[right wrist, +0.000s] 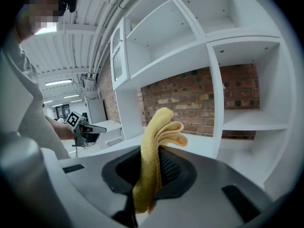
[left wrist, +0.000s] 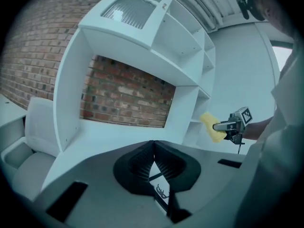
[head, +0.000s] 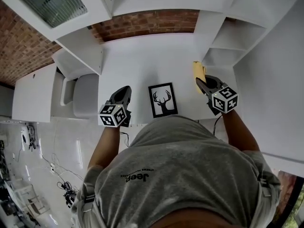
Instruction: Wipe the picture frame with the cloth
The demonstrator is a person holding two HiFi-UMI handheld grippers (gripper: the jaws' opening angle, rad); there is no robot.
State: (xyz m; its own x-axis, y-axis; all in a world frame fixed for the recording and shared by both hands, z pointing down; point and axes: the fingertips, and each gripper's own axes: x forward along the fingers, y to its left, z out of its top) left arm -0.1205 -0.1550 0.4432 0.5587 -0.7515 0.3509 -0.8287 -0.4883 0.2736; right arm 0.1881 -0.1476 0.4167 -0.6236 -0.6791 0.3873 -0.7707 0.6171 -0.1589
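The picture frame (head: 162, 100), black with a deer-head print, lies flat on the white desk (head: 142, 61) right in front of the person. My left gripper (head: 125, 90) hovers just left of it, apart from it, its jaws shut with nothing between them. In the left gripper view the closed tips (left wrist: 153, 144) meet, and a strip of the frame (left wrist: 161, 190) shows below them. My right gripper (head: 202, 82) is right of the frame, shut on a folded yellow cloth (head: 199, 69). The cloth (right wrist: 159, 139) sticks up out of the jaws and hangs below them.
White shelving (head: 228, 37) with open cubbies rises at the back and right of the desk, against a brick wall (head: 147, 25). A white seat (head: 85, 95) stands left of the desk. Cables (head: 61, 179) lie on the floor at lower left.
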